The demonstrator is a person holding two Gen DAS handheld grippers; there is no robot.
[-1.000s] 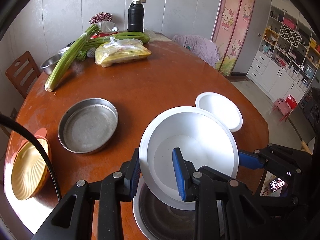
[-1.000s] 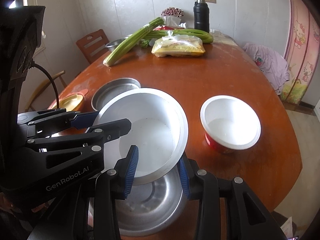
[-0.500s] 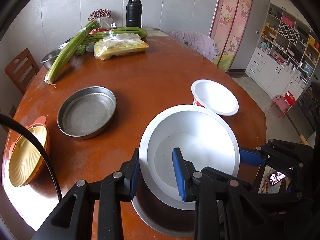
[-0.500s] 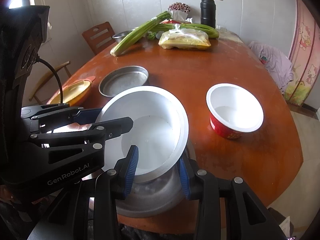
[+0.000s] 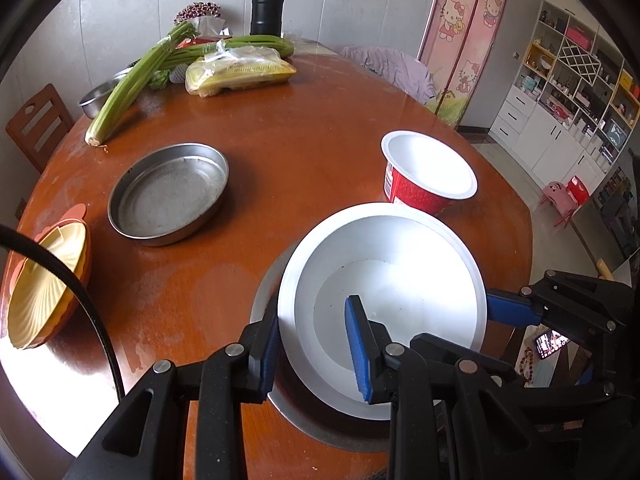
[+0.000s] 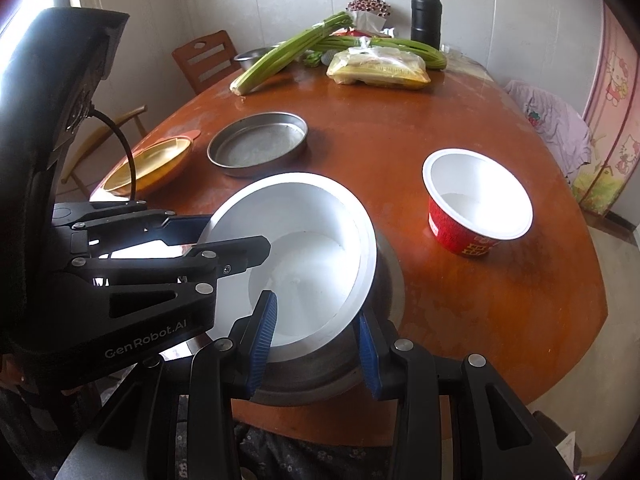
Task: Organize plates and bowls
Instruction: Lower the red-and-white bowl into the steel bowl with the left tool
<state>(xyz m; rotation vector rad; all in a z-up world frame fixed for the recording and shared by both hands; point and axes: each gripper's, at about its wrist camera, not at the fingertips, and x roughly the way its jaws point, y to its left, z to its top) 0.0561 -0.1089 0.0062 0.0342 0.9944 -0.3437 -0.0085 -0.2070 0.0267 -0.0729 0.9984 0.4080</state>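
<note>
White bowl (image 5: 396, 300) tilted, nested in a steel basin (image 5: 320, 428) at the near edge of the round wooden table (image 5: 300, 152). Nothing visible inside the white bowl.

Left gripper (image 5: 314, 354) straddling the bowl's near-left rim, one blue pad (image 5: 358, 348) inside, the other outside; jaws part-closed across the wall, firm contact not certain. Right gripper (image 6: 316, 340) astride the bowl's near rim from the other side, one pad (image 6: 262, 336) inside against the wall, the other down between bowl and basin; grip likewise hard to confirm.

Beyond the white bowl and to its right, a red paper cup-bowl (image 5: 424, 178), white inside, bare. Beyond and left of the white bowl, a flat steel pan (image 5: 168, 194), also bare. Farther left of the white bowl, at the table edge, a yellow shell-ribbed dish (image 5: 44, 276) resting in an orange one.

Far across the table from the white bowl: celery stalks (image 5: 132, 84), a bagged yellow package (image 5: 240, 72), a black flask (image 5: 267, 10), a small steel bowl (image 5: 98, 96). Wooden chair (image 5: 36, 124) at left, pink cartoon-cat door (image 5: 464, 28) and white shelving (image 5: 572, 92) at right.
</note>
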